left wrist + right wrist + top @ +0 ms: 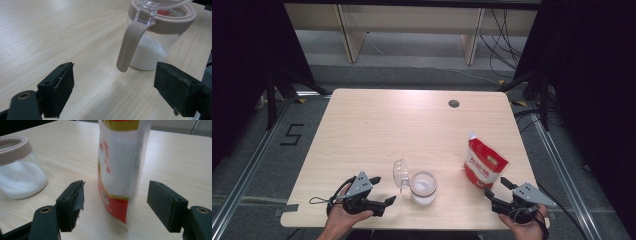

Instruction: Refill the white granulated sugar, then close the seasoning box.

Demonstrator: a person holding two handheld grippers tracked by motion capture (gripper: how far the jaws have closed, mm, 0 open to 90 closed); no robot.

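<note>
Red-and-white pouch stands upright just ahead of the right tool.
Its jaws gape wide, empty, either side of the pouch's base; the left tool, also wide, faces the jar on the worktop.

Open jar mid-table, red pouch upright, left tongs, right tongs agape

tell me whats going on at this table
A person holds a gripper in each hand. The right gripper is open, its jaws standing apart on either side of an upright red and white pouch. The left gripper is open too, aimed at a glass jar part full of white granules, its lid flipped open.
</note>
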